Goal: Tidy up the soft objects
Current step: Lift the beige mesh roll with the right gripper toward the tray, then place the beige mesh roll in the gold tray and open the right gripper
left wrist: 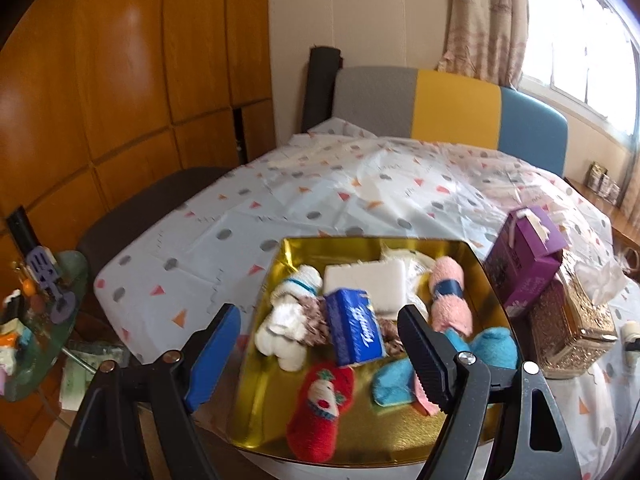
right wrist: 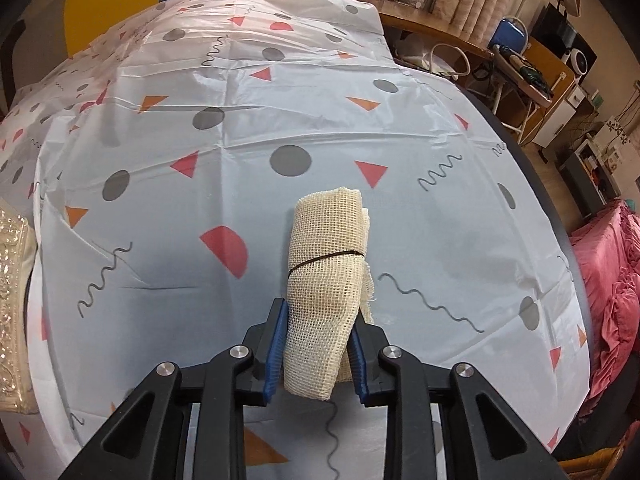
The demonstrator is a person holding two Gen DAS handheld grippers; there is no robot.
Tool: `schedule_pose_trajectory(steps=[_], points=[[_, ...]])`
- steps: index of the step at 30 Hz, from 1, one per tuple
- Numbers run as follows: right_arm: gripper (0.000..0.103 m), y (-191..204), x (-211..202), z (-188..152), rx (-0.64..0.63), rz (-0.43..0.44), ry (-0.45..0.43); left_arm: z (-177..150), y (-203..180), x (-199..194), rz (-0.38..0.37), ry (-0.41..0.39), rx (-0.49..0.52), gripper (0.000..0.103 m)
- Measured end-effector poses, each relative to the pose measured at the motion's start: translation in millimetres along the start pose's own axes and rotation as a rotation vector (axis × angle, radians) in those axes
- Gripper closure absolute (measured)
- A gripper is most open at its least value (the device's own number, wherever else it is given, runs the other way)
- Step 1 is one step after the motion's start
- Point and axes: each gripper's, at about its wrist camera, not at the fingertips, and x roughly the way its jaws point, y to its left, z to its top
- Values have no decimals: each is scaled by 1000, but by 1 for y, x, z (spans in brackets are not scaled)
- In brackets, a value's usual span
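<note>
Between right tool [right wrist: 316, 344] pads: coarse beige mesh roll [right wrist: 326, 276], banded, clamped; left tool [left wrist: 320, 352] wide, empty.

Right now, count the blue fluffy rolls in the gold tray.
2. One blue roll lies by the gold tray's right wall; the other blue roll lies near the middle front, partly behind the left gripper's finger. More may be hidden.

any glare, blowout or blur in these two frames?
Left wrist: window blown out white, gold tray throws glare, slight softness on the items in it. Right wrist: sharp, mild sheen on the tablecloth, heavy fisheye bending at edges; mesh roll crisp.
</note>
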Motion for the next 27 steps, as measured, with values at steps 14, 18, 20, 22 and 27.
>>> schedule_pose_trajectory(steps=[14,18,20,22,27], points=[[76,94,-105,65,-141,146,-224,10,46,-20,140,-81,-117,17],[76,125,-158,78,-200,200,-335,8,51,-18,152,-69,-137,17],[76,143,-182,81,-235,234,-386,7,53,-18,160,-68,-141,17],[76,164,-207,78,-275,270,-436,7,54,-18,165,-66,-144,17],[76,216,-259,62,-389,378,-532,6,58,-18,178,-63,-146,17]])
